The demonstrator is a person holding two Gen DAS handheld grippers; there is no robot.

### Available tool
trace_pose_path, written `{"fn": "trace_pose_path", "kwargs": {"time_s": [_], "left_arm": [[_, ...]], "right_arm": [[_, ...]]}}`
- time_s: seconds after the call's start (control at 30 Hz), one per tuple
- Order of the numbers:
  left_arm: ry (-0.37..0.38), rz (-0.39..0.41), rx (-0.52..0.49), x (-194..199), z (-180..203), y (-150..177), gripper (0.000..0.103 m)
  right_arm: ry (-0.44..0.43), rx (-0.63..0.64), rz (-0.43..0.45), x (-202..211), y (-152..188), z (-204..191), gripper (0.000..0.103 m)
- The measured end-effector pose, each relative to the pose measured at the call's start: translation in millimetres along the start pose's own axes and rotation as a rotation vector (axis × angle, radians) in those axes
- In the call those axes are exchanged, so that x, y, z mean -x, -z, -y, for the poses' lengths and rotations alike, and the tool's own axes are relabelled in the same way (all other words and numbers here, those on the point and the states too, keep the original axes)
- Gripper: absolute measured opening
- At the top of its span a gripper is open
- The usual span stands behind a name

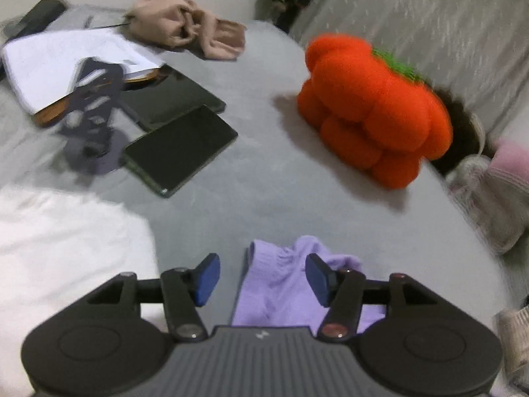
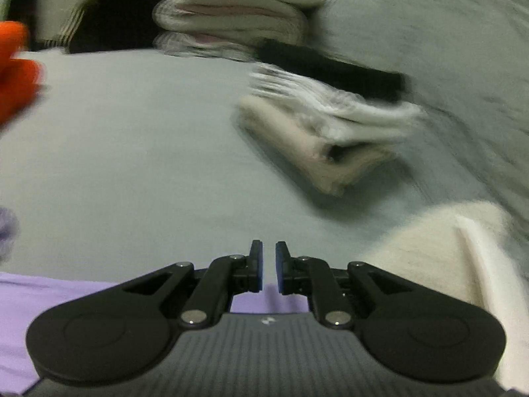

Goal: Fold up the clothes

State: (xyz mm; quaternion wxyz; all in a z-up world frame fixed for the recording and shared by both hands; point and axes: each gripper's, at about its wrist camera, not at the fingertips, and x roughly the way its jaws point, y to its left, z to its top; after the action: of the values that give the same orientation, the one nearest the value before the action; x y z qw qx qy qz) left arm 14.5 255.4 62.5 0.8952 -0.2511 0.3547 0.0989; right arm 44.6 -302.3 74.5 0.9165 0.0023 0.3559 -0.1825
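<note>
A lilac garment (image 1: pixel 281 291) lies bunched on the grey bed sheet (image 1: pixel 264 182), partly under my left gripper (image 1: pixel 263 278). That gripper is open, its blue pads (image 1: pixel 206 279) set wide apart on either side of the cloth's upper edge and holding nothing. In the right wrist view the same lilac garment (image 2: pixel 49 301) spreads at the lower left and runs beneath my right gripper (image 2: pixel 269 266). Its pads stand almost together with a thin slit between them, and no cloth shows in it. This view is blurred by motion.
An orange plush pumpkin (image 1: pixel 373 109) sits ahead on the right. Two dark tablets (image 1: pixel 180 149), an open book (image 1: pixel 66 59) and a crumpled beige garment (image 1: pixel 185 23) lie far left. White cloth (image 1: pixel 66 248) is near left. Folded stacks (image 2: pixel 330 125) (image 2: pixel 231 10) and cream fabric (image 2: pixel 446 258) lie right.
</note>
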Motion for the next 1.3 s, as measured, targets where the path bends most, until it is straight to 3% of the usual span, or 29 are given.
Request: {"fn": "trace_pose_path", "kwargs": {"time_s": [0.07, 0.17, 0.27, 0.3, 0.4, 0.47, 0.57, 0.6, 0.63, 0.67, 0.7, 0.83, 1.0, 1.1, 1.17, 1.3], "left_arm": [[-0.009, -0.045, -0.026, -25, 7, 1, 0.046], [-0.016, -0.072, -0.047, -41, 13, 3, 0.023], [-0.028, -0.039, -0.067, -42, 14, -2, 0.017], [-0.019, -0.024, -0.047, -41, 11, -6, 0.009], [-0.02, 0.049, 0.013, -34, 8, -25, 0.008], [-0.014, 0.103, 0.041, -28, 13, -39, 0.008], [0.01, 0.157, 0.089, -22, 23, -58, 0.008], [0.015, 0.172, 0.107, -21, 29, -63, 0.008], [0.02, 0.178, 0.125, -21, 34, -67, 0.008], [0.032, 0.177, 0.145, -23, 38, -69, 0.008], [0.046, 0.175, 0.166, -25, 41, -71, 0.008], [0.022, 0.201, 0.145, -33, 51, -66, 0.008], [0.028, 0.195, 0.176, -46, 34, -61, 0.008], [0.036, 0.193, 0.172, -52, 31, -61, 0.008], [0.041, 0.191, 0.156, -56, 33, -60, 0.008], [0.048, 0.19, 0.142, -61, 34, -60, 0.009]], "right_arm": [[-0.17, -0.001, -0.011, -3, -6, -24, 0.013], [-0.376, 0.037, -0.037, -15, -11, -70, 0.014], [-0.475, 0.13, -0.075, -36, -12, -120, 0.014], [-0.506, 0.15, -0.094, -43, -12, -132, 0.014], [-0.581, 0.177, -0.117, -60, -15, -162, 0.017], [-0.615, 0.146, -0.11, -66, -20, -172, 0.037], [-0.66, 0.177, -0.081, -63, -14, -189, 0.042], [-0.661, 0.219, -0.064, -59, -12, -195, 0.041], [-0.651, 0.264, -0.044, -55, -9, -201, 0.03], [-0.646, 0.294, -0.027, -51, -9, -206, 0.004], [-0.653, 0.295, -0.02, -47, -10, -207, 0.001], [-0.591, 0.281, 0.08, -27, -23, -199, 0.001], [-0.47, 0.222, 0.246, 5, -46, -170, 0.001], [-0.344, 0.199, 0.369, 32, -59, -156, 0.001], [-0.214, 0.196, 0.432, 45, -63, -146, 0.001], [-0.082, 0.094, 0.383, 31, -65, -108, 0.001]]}}
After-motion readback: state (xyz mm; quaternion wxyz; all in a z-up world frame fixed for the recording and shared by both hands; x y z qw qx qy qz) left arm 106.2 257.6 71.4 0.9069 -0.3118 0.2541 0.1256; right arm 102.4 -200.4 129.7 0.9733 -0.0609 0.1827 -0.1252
